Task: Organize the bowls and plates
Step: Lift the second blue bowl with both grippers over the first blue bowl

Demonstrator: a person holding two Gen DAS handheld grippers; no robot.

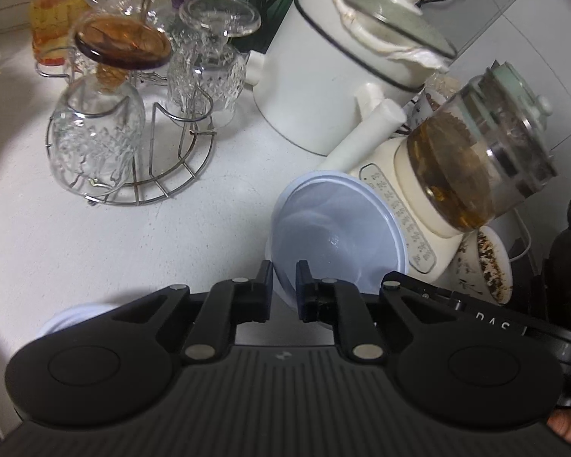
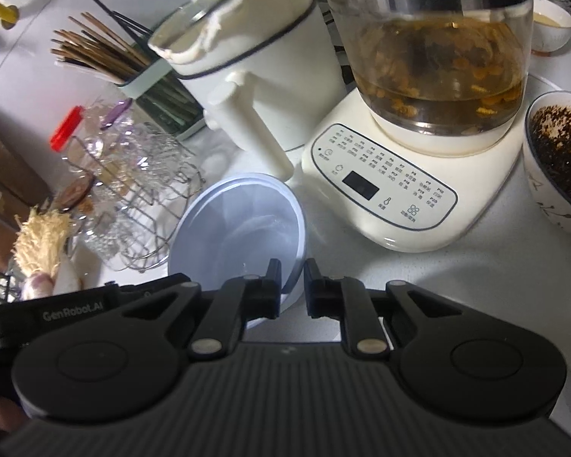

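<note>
A pale blue plastic bowl (image 1: 335, 236) stands tilted on the white counter, close against the cream kettle base. My left gripper (image 1: 285, 282) is shut on its near rim, with the thin wall pinched between the black fingers. In the right wrist view the same bowl (image 2: 240, 228) shows its hollow inside. My right gripper (image 2: 293, 280) is shut on its right-hand rim. A second pale blue piece (image 1: 63, 321) peeks out at the lower left, mostly hidden under the left gripper's body.
A wire rack (image 1: 163, 186) of upturned glasses stands left. A white lidded pot (image 1: 323, 76) is behind, and a glass kettle (image 2: 437, 57) on its cream base (image 2: 399, 198) is right. A patterned bowl (image 2: 552, 160) with dark residue sits far right. A chopstick holder (image 2: 160, 91) is at back.
</note>
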